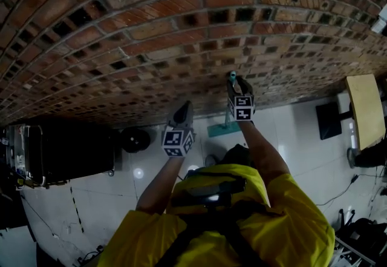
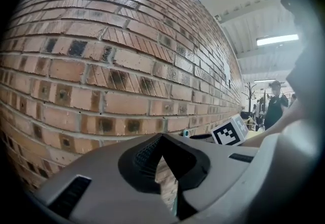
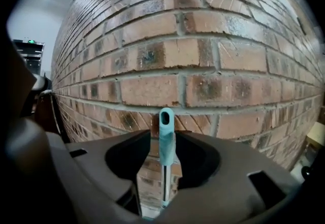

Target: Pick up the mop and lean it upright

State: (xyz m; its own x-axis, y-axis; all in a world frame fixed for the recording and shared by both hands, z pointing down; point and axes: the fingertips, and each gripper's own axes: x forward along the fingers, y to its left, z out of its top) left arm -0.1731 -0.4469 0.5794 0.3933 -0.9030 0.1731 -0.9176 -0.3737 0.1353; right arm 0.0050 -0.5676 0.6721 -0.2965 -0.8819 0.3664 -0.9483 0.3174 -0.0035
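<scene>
The mop stands upright against the brick wall (image 1: 181, 36). Its teal handle end (image 3: 166, 134) rises between the jaws of my right gripper (image 3: 163, 141), with wall showing beside the shaft, so the pads do not press it; the gripper is open. In the head view the right gripper (image 1: 236, 82) is up at the handle top (image 1: 231, 74), and the teal mop head (image 1: 225, 129) rests on the floor at the wall's foot. My left gripper (image 1: 184, 109) hangs to the left, shut and empty (image 2: 162, 139), facing the wall. The teal handle tip (image 2: 186, 132) shows beside it.
A black wheeled case (image 1: 60, 154) and a round black object (image 1: 134, 138) stand at the wall's foot on the left. A wooden table (image 1: 366, 108) and a black box (image 1: 329, 120) are at the right. Cables (image 1: 338, 196) lie on the tiled floor. A person (image 2: 277, 108) stands far off.
</scene>
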